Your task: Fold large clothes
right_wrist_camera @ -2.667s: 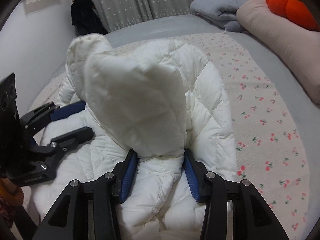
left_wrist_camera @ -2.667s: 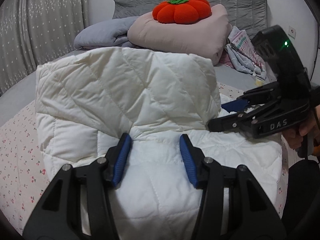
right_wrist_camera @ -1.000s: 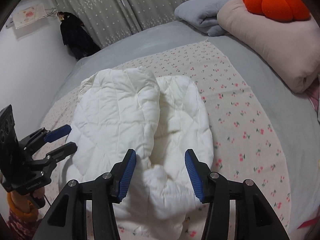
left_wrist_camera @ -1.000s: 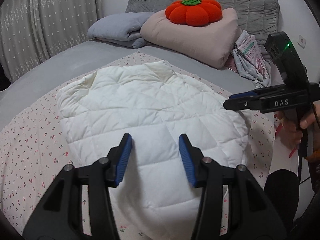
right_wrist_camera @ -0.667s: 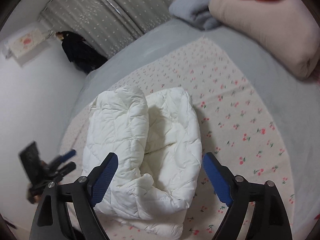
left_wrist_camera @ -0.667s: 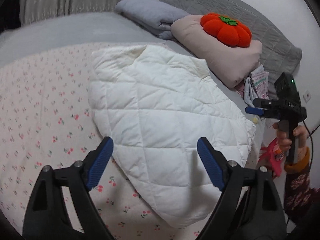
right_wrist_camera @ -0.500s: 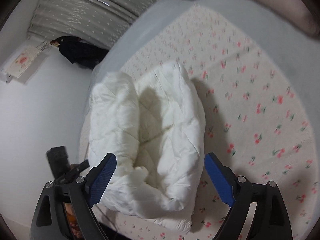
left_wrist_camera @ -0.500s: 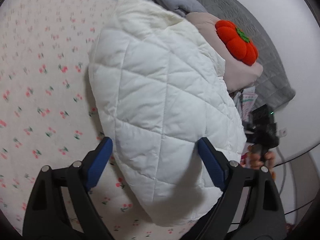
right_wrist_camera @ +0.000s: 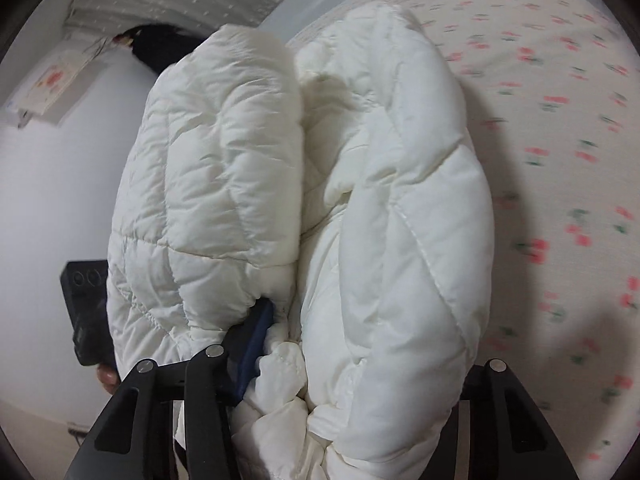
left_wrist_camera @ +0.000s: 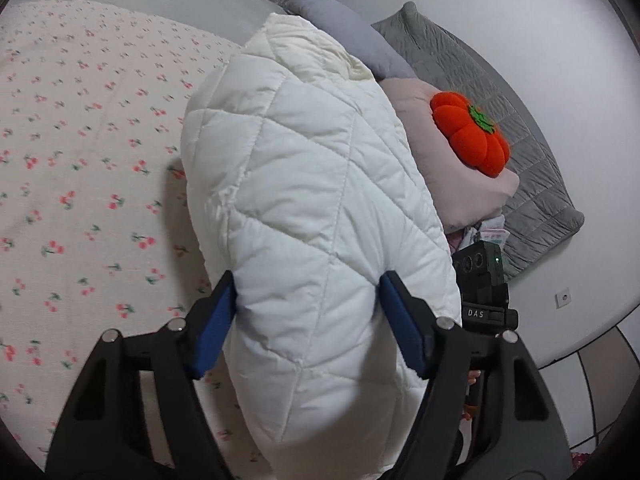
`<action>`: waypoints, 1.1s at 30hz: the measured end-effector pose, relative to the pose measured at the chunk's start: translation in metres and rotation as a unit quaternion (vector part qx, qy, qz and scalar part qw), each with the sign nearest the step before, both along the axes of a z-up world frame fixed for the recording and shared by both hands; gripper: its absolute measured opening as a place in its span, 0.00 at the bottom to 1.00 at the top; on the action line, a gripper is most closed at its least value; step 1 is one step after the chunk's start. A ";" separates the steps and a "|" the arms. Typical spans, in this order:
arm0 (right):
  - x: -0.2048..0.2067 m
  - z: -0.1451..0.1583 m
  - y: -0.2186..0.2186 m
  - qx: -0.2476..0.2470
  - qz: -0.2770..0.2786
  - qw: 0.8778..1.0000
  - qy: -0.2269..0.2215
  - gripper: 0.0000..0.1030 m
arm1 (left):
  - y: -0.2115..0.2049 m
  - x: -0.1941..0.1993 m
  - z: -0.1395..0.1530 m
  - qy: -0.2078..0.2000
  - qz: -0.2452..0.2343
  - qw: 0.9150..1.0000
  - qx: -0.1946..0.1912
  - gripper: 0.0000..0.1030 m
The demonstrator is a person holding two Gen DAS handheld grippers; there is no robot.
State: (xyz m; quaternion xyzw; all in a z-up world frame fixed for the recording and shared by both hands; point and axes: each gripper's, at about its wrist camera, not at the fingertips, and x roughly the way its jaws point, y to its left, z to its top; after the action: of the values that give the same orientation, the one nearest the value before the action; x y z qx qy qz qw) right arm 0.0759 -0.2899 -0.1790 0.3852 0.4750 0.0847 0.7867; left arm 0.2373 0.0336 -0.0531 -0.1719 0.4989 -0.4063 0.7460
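Note:
A white quilted puffer jacket lies folded into a thick bundle on the cherry-print sheet. My left gripper straddles its near end. Both blue pads press into the bundle's sides as the jaws are closing. In the right wrist view the same jacket shows its two rolled layers. My right gripper is closing on that end. Its left pad is sunk into the fabric, and the bulging jacket hides the right one. Behind the jacket sits the other gripper's black housing.
A pink folded blanket with an orange pumpkin cushion lies beyond the jacket. Behind them are a grey blanket and a grey quilted pad. A dark garment hangs by the curtain. The bed edge and white wall are on the right.
Both grippers opened wide, dropped onto opposite ends of the folded jacket and closed in on it. The left one rolled and swung round to the jacket's side.

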 end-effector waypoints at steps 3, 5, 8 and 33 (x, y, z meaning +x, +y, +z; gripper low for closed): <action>0.022 -0.003 0.022 -0.022 0.006 1.000 0.007 0.57 | 0.022 0.005 -0.011 0.005 0.023 0.999 0.030 0.70; 0.029 -0.001 0.029 -0.049 0.000 0.999 0.012 0.66 | 0.033 0.009 -0.022 0.015 0.030 0.999 0.032 0.71; 0.025 0.010 0.033 -0.082 -0.001 0.996 0.019 0.71 | 0.044 0.007 -0.023 0.012 0.039 0.999 0.029 0.71; -0.107 0.145 0.123 -0.379 -0.098 0.918 -0.060 0.94 | 0.037 -0.131 0.069 -0.168 0.143 0.938 0.267 0.94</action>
State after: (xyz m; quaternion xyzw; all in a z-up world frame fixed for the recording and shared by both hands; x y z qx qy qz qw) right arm -0.0315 -0.1673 -0.0337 0.0970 0.3831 -0.1565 0.9052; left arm 0.1060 0.0707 0.0162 0.0351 0.4264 -0.1704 0.8876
